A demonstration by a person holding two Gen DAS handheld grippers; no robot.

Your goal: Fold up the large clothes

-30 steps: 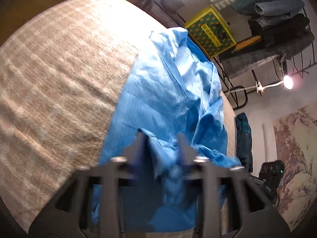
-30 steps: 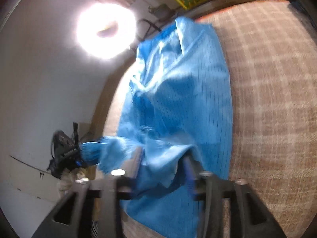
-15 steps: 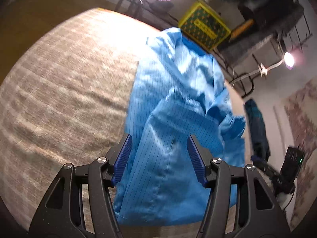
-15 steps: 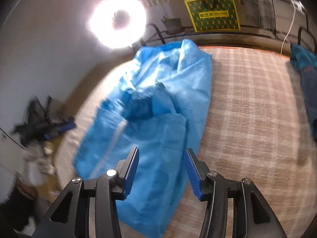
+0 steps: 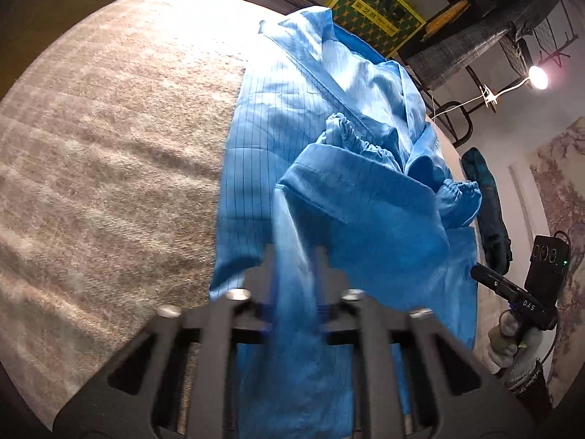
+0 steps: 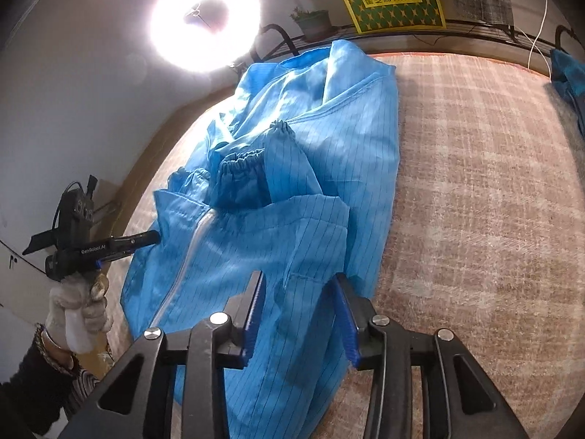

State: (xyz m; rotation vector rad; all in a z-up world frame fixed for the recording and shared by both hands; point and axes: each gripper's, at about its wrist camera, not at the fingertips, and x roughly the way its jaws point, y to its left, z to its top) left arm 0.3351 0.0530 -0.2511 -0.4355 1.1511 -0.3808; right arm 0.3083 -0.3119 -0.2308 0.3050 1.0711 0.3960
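Coat (image 5: 292, 128) on rug (image 5: 109, 146), hem folded up, sleeves tucked; further folds left. Left hand-held gripper (image 5: 294, 256) just clamped on fabric; right hand-held gripper (image 6: 298, 292) closing, pads astride fabric, not yet pinching.

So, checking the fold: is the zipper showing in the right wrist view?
Yes, a pale zipper runs down the blue garment left of the right gripper.

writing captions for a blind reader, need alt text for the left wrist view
The left tongs have just been closing and now pinch a fold of a blue striped garment lying on a beige carpet. Elastic cuffs bunch at the garment's middle. At right, a gloved hand holds the other black gripper tool.
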